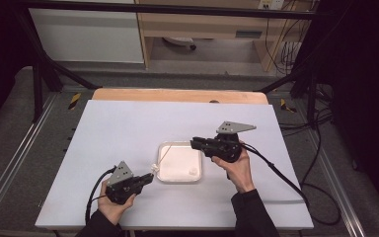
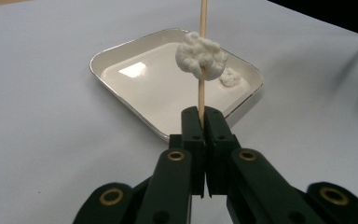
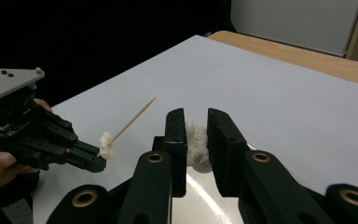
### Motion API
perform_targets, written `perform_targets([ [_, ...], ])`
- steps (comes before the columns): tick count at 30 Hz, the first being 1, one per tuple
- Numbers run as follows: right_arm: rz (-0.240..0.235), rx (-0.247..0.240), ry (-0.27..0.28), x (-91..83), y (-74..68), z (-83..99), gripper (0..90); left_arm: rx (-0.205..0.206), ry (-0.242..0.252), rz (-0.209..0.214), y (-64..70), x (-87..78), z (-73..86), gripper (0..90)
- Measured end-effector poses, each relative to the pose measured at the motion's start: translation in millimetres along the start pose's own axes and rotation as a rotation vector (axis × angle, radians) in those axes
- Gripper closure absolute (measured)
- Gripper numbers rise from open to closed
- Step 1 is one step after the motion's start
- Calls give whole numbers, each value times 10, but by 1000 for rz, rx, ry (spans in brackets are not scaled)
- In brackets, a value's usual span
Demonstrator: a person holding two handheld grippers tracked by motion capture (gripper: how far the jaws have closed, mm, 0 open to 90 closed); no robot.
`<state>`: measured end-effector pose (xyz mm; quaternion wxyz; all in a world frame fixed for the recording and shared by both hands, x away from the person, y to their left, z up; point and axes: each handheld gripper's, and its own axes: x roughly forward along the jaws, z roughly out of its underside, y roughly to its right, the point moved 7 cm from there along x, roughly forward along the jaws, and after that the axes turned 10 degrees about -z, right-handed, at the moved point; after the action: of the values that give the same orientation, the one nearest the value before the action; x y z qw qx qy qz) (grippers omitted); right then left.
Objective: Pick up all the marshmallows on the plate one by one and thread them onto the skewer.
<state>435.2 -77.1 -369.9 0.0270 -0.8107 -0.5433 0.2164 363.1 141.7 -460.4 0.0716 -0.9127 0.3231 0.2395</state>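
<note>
My left hand-held gripper (image 2: 200, 122) pinches the wooden skewer (image 2: 202, 60) upright, its white lump (image 2: 200, 58) ahead over the tray (image 2: 121, 100). My right hand-held gripper (image 3: 196, 135) squeezes another white lump (image 3: 196, 144), ready for threading.

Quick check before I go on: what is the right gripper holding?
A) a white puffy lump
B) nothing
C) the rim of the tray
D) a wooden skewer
A: in the right gripper view, the right gripper has its jaws closed on a white puffy lump, while the wooden skewer sits in the left gripper.
</note>
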Motion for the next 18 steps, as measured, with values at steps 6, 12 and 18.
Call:
perform_targets([
  [6, -26, 8, 15, 47, -51, -97, 785, 3, -2, 1, 5, 6, 3, 883],
  [12, -59, 31, 20, 149, -86, -153, 786, 5, -1, 5, 16, 5, 1, 883],
  [18, -84, 52, 15, 259, -88, -180, 786, 13, 0, 6, 27, 5, -2, 884],
])
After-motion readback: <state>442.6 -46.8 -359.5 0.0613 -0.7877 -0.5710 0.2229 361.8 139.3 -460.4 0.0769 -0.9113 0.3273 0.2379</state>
